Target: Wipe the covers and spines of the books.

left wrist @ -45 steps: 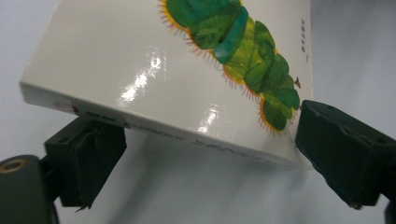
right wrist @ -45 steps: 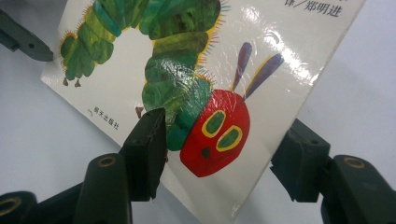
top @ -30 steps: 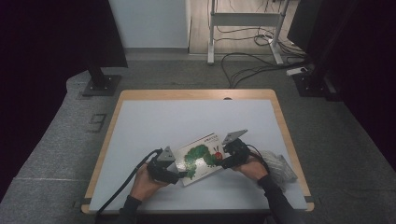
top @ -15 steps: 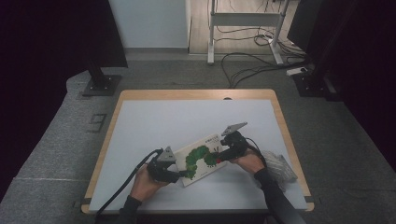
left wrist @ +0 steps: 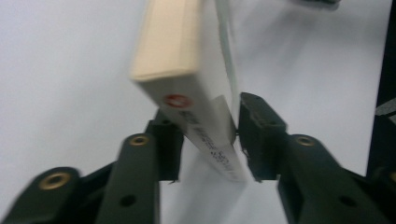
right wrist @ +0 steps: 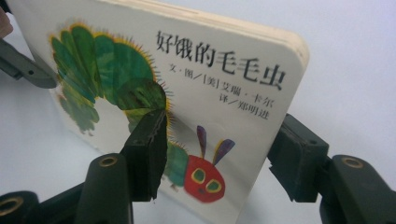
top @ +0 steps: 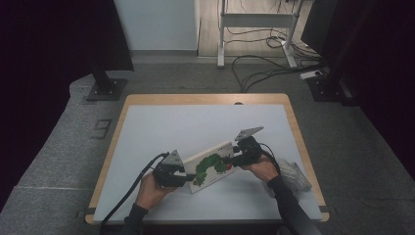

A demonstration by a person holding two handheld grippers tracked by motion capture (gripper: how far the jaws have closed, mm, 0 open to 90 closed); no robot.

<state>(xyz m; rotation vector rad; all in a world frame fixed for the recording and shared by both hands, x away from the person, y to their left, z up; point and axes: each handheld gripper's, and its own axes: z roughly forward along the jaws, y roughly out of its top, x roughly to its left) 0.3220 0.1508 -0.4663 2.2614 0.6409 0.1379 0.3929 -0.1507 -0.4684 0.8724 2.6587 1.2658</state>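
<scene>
Left hand-held gripper (top: pixel 185 175) has just been closing and now clamps the spine end of the board book (top: pixel 213 165), which stands tilted near the worktop's (top: pixel 195 122) front edge. Right hand-held gripper (top: pixel 237 158) straddles the book's cover corner, jaws closing, one pad on the cover, grip uncertain. Bare worktop lies beyond.

Your left gripper (top: pixel 172 172): black body, grey three-cornered plate on top, thick black cable trailing back past your wrist. Right gripper (top: pixel 244 151): same build, same grey plate, thinner black cable. Jaws matte black, blocky pads, brass-ringed screw holes along each arm. Your sleeves dark, long, snug at wrists.
</scene>
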